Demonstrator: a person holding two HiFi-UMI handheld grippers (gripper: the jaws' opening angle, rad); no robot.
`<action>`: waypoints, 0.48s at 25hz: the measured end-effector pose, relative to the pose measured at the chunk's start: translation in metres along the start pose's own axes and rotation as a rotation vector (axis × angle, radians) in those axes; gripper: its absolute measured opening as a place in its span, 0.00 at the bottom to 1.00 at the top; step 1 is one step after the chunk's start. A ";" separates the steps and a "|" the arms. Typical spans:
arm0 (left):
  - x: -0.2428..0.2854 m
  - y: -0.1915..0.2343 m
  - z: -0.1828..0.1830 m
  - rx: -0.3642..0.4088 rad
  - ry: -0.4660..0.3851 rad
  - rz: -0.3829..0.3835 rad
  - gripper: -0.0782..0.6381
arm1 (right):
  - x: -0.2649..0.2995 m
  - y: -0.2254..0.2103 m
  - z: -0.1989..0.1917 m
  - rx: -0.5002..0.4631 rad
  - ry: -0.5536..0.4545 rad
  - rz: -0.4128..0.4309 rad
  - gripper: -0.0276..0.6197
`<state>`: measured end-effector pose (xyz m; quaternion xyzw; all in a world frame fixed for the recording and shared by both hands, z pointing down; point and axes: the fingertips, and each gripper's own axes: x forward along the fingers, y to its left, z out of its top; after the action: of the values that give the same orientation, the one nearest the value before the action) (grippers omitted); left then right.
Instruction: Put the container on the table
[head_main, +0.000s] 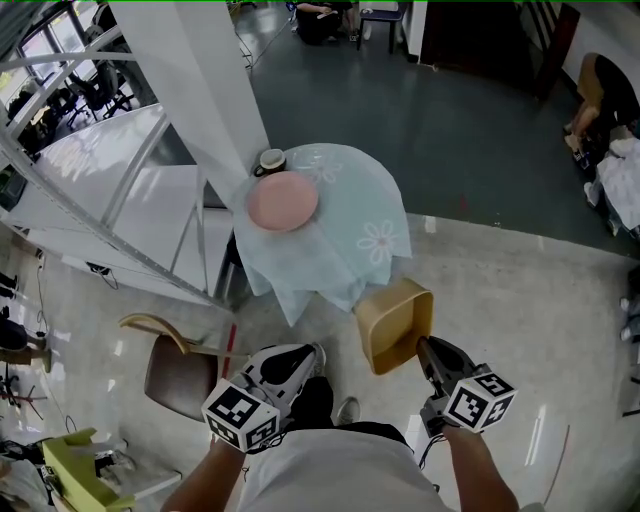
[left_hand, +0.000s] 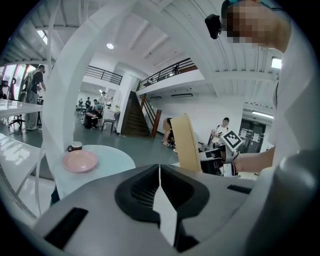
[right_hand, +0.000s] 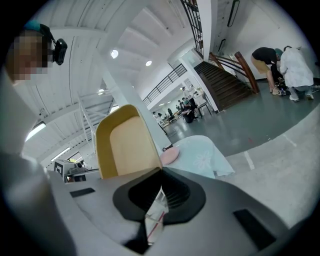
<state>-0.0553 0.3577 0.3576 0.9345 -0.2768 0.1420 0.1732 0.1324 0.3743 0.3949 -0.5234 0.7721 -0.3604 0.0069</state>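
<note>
1. Right gripper (head_main: 428, 350): I have its jaws pinched on the rim of the container (head_main: 395, 325).
2. Container: tan, tilted, held in the air over the floor. It is just beside the near edge of the table (head_main: 372, 195), not on it.
3. Left gripper (head_main: 298, 362): jaws pressed together, nothing between them, held low near my body.
4. Table: round, draped in a pale blue flowered cloth (head_main: 312, 282).
5. Plate (head_main: 283, 200): pink, on the table's left part.
6. Cup (head_main: 271, 161): just beside the plate's far rim.
7. Chair (head_main: 180, 372): brown, on the floor left of the left gripper.
</note>
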 end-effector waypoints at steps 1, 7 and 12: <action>0.004 0.002 0.001 0.000 -0.001 -0.003 0.15 | 0.002 -0.003 0.001 0.001 0.000 -0.002 0.08; 0.026 0.026 0.007 -0.006 0.000 -0.028 0.15 | 0.026 -0.014 0.012 0.011 0.002 -0.021 0.08; 0.052 0.060 0.012 -0.012 0.012 -0.044 0.15 | 0.063 -0.025 0.027 0.011 0.008 -0.031 0.08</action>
<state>-0.0452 0.2808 0.3805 0.9384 -0.2560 0.1418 0.1837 0.1345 0.3036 0.4122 -0.5337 0.7620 -0.3668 0.0013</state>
